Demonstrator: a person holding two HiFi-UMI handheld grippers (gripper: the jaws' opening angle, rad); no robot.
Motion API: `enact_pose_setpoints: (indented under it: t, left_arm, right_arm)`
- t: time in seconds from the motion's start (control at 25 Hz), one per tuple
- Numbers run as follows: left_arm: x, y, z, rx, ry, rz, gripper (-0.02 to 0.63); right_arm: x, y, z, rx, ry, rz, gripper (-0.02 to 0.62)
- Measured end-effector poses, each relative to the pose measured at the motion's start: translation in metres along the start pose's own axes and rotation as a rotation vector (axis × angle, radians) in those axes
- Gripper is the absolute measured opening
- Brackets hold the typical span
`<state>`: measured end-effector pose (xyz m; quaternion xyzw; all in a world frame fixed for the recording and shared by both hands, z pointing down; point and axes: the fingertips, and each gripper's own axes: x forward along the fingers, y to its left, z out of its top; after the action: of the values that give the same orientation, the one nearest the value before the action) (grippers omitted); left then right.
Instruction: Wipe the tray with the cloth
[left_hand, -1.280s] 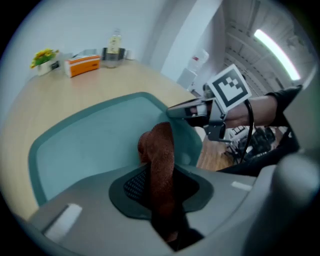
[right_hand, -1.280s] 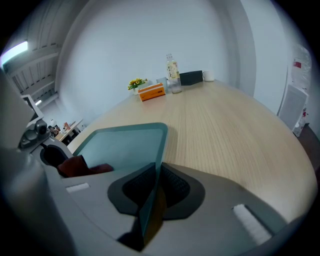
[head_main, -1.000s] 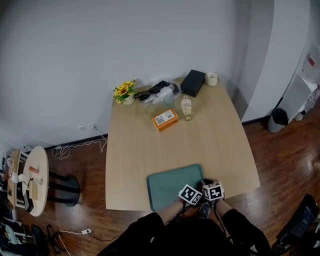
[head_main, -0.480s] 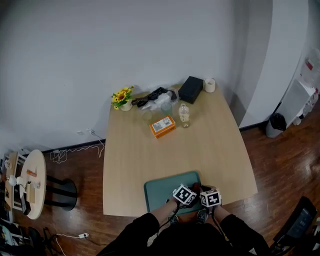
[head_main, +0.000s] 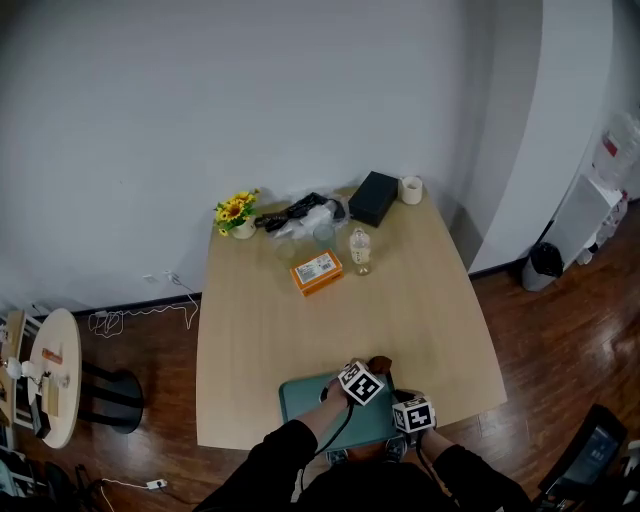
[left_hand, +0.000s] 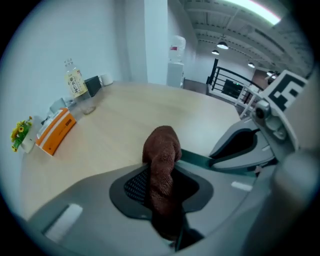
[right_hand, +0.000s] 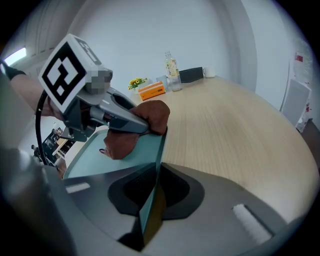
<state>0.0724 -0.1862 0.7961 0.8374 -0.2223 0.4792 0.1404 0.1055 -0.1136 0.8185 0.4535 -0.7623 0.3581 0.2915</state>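
Note:
The teal tray (head_main: 305, 402) lies at the table's near edge. My left gripper (head_main: 368, 376) is shut on a brown cloth (left_hand: 161, 162), and the cloth (head_main: 380, 364) rests over the tray's far right part. In the right gripper view the cloth (right_hand: 149, 116) bulges from the left gripper's (right_hand: 117, 116) fingers onto the tray (right_hand: 122, 155). My right gripper (right_hand: 150, 210) is shut on the tray's near right rim, which runs edge-on between its jaws. In the head view it (head_main: 406, 420) sits just below and right of the left one.
At the table's far end stand an orange box (head_main: 316, 271), a clear bottle (head_main: 360, 250), a black box (head_main: 373, 198), a white cup (head_main: 410, 189), a small flower pot (head_main: 232, 213) and a tangle of cables (head_main: 298, 211). A round side table (head_main: 45, 375) stands on the floor at left.
The left gripper with the cloth has moved away from the right gripper, toward the tray's far right part. The right gripper stays on the near right rim. The head view has shifted.

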Motion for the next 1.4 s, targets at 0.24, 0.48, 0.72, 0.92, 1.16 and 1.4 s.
enact_pose_setpoints:
  t: [0.24, 0.48, 0.72, 0.92, 1.16, 1.4]
  left_arm:
    - [-0.031, -0.085, -0.037, 0.133, -0.021, -0.176, 0.066]
    - [-0.058, -0.17, -0.104, 0.276, 0.015, -0.376, 0.066]
    - [-0.056, -0.164, -0.11, 0.216, 0.016, -0.394, 0.066]
    - [-0.043, -0.077, -0.088, 0.234, 0.032, -0.24, 0.066]
    - [-0.034, 0.042, -0.068, 0.178, 0.1, -0.088, 0.066]
    - [-0.036, 0.002, -0.073, 0.268, 0.094, -0.137, 0.066]
  right_arm:
    - [0.0, -0.001, -0.001, 0.005, 0.002, 0.01, 0.032]
    - [0.001, -0.001, -0.007, 0.009, 0.003, 0.017, 0.032]
    - [0.0, 0.002, -0.003, 0.006, -0.006, 0.012, 0.032]
    - [0.001, 0.002, -0.003, 0.013, 0.001, 0.009, 0.032]
    - [0.002, 0.001, 0.005, 0.005, -0.004, 0.0, 0.032]
    - [0.0, -0.002, -0.001, 0.003, -0.004, -0.002, 0.032]
